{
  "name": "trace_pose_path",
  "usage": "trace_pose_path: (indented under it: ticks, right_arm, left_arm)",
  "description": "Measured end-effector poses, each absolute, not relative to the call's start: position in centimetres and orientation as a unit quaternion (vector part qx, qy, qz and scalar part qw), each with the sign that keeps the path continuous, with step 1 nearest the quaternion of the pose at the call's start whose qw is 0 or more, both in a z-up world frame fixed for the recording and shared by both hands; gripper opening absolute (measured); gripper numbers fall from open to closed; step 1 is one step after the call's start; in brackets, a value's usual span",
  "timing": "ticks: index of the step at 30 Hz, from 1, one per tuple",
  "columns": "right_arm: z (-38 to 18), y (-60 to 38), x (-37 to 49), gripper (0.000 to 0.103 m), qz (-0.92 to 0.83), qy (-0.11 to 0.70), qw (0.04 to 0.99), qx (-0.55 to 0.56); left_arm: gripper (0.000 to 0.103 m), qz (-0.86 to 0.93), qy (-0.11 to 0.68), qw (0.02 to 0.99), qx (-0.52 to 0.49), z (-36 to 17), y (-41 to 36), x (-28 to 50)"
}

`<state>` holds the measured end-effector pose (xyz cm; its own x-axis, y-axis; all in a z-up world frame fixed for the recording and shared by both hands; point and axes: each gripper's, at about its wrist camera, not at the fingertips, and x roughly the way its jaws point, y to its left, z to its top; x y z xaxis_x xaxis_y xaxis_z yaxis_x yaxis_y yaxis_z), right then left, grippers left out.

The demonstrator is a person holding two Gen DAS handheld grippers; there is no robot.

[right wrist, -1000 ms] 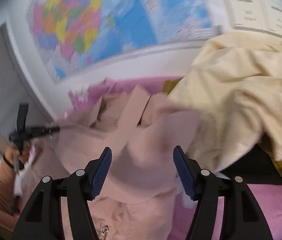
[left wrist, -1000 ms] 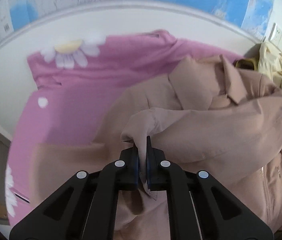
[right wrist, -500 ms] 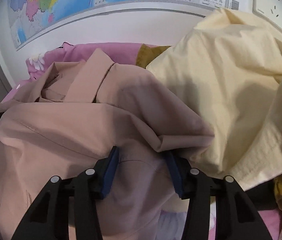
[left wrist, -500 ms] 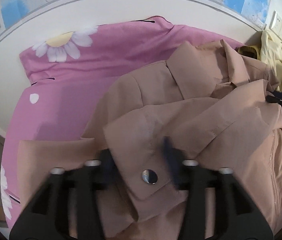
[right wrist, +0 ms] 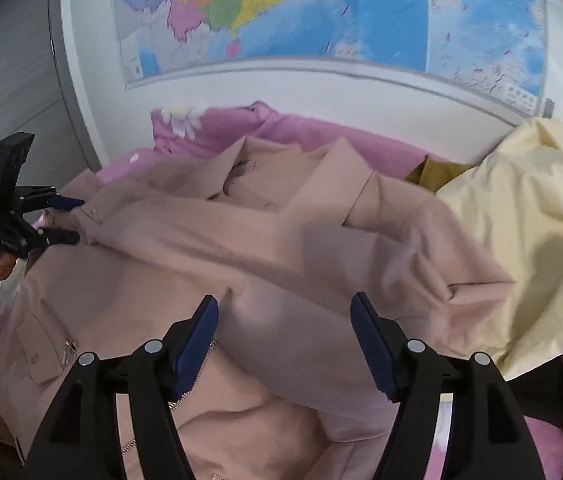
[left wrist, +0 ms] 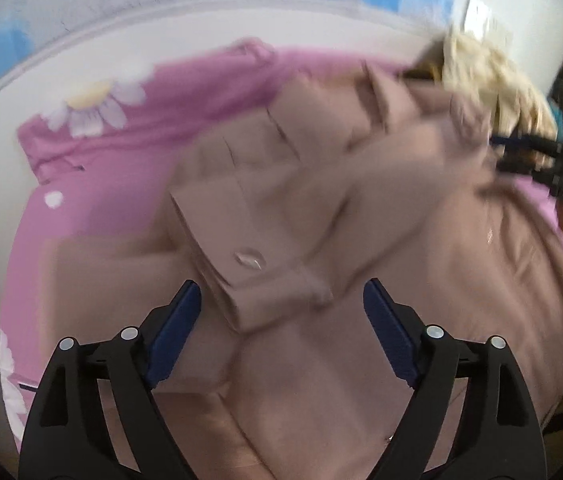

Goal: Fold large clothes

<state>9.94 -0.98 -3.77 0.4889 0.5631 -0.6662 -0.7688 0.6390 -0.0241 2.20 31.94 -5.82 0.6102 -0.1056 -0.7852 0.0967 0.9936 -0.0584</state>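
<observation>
The tan jacket [right wrist: 209, 280] lies spread on the pink bedspread [left wrist: 93, 184], collar toward the wall-side edge, both sleeves crossed over its front. Step in hand: sleeves folded in and released. The left gripper [left wrist: 281, 304] stands wide, its jaws having just opened; a second ago it pinched the cuff [left wrist: 249, 264], which now lies free. The right gripper [right wrist: 283, 330] also stands wide, having just reopened, holding nothing. Next, judged: grasp the hem and fold upward.

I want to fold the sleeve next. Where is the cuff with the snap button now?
In the left wrist view the cuff lies on the beige jacket, just ahead of the open left gripper, between its fingers.
</observation>
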Motion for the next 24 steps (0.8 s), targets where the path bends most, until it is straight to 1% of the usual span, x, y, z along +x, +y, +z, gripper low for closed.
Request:
trace_pose_path:
  ticks: [1,2,3,4,5,7,9,11,12,13,14,15,16,17,18,19,20,21,22,24]
  right_arm:
    - [-4.1,-0.9,10.0,0.067,0.392,0.322,0.846,-0.163]
    - [-4.4,-0.6,9.9,0.067,0.392,0.325,0.845,-0.163]
    - [-4.7,-0.5,10.0,0.067,0.391,0.327,0.844,-0.165]
    - [-4.9,-0.5,10.1,0.065,0.385,0.326,0.847,-0.169]
    - [-5.1,-0.5,10.0,0.061,0.381,0.328,0.848,-0.169]
    - [-5.2,-0.8,10.3,0.025,0.371,0.333,0.851,-0.165]
    - [-5.2,-1.4,11.0,0.012,0.355,0.335,0.858,-0.160]
    - [-5.4,-2.0,11.7,0.010,0.333,0.335,0.866,-0.162]
    - [-5.9,-2.1,12.1,0.010,0.326,0.345,0.864,-0.168]
    - [-6.6,-2.2,12.6,0.012,0.324,0.370,0.854,-0.170]
    - [-7.0,-2.4,12.8,0.014,0.324,0.384,0.848,-0.166]
    - [-7.1,-2.8,12.9,0.020,0.327,0.391,0.846,-0.157]
    - [-7.0,-3.1,12.7,0.031,0.334,0.393,0.844,-0.150]
    - [-6.8,-3.3,12.4,0.038,0.333,0.390,0.845,-0.150]
    - [-6.2,-3.4,11.9,0.048,0.333,0.381,0.850,-0.149]
    - [-5.5,-3.5,11.4,0.049,0.344,0.373,0.850,-0.142]
    - [-4.9,-3.5,11.1,0.049,0.357,0.368,0.848,-0.136]
    - [-4.2,-3.4,10.5,0.051,0.368,0.361,0.847,-0.131]
    - [-3.6,-3.0,10.1,0.056,0.377,0.352,0.847,-0.131]
    - [-2.7,-1.3,8.9,0.060,0.407,0.332,0.840,-0.136]
  left_arm:
    - [0.059,-0.054,0.441,0.896,0.003,-6.2,31.7,2.4]
    - [0.052,-0.052,0.442,0.895,0.010,-6.4,31.4,2.7]
    - [0.029,-0.052,0.440,0.896,0.007,-6.2,31.4,3.0]
    - [0.014,-0.051,0.436,0.899,0.001,-5.7,31.6,3.2]
    - [0.010,-0.051,0.429,0.902,-0.008,-5.1,31.9,3.3]
    - [0.010,-0.050,0.412,0.909,-0.038,-3.4,32.8,3.5]
    - [0.010,-0.029,0.402,0.913,-0.063,-2.0,34.1,4.0]
    - [0.010,-0.012,0.412,0.907,-0.084,-1.7,35.0,4.7]
    - [0.011,-0.013,0.425,0.901,-0.084,-2.2,35.2,5.1]
    - [0.020,-0.014,0.444,0.892,-0.082,-3.2,35.3,5.4]
    - [0.025,-0.010,0.456,0.886,-0.079,-3.8,35.3,5.5]
    - [0.033,0.003,0.466,0.881,-0.075,-4.6,35.4,5.5]
    - [0.039,0.010,0.462,0.883,-0.079,-5.0,35.7,4.9]
    - [0.042,0.008,0.453,0.887,-0.087,-4.9,36.1,4.4]
    - [0.050,0.007,0.432,0.896,-0.104,-4.5,36.8,3.1]
    - [0.057,0.012,0.415,0.903,-0.113,-4.0,37.4,2.1]
    - [0.059,0.024,0.390,0.912,-0.120,-3.3,38.2,0.7]
    - [0.065,0.040,0.369,0.920,-0.124,-2.6,39.1,-0.8]
    - [0.069,0.055,0.357,0.924,-0.126,-2.1,39.7,-1.8]
    - [0.070,0.090,0.341,0.927,-0.127,-1.6,40.9,-4.3]
